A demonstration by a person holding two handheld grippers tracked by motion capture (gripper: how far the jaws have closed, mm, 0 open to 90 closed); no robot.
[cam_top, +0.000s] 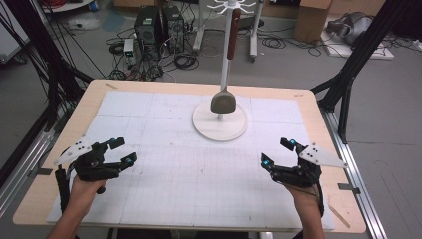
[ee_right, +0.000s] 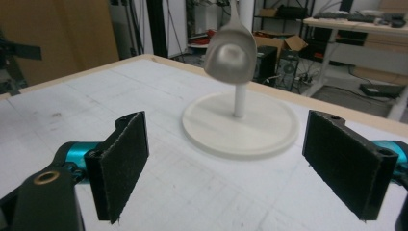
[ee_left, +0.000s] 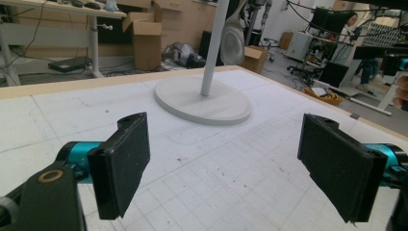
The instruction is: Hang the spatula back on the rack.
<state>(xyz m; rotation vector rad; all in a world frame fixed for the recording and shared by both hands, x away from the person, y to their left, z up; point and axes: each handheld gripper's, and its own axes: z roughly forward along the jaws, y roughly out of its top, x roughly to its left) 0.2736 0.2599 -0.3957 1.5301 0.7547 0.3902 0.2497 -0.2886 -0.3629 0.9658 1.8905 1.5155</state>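
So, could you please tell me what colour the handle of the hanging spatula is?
Reddish brown, on the spatula; the high view shows the handle best.

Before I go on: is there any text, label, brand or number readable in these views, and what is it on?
None can be read.
Mat: printed grid lines, no figures or words.
Stand and hanging ladle: no markings visible.
Left hand-held gripper and right hand-held gripper: no lettering on the jaws or grey plates.
Cardboard boxes in the background: any print is too blurred to read.
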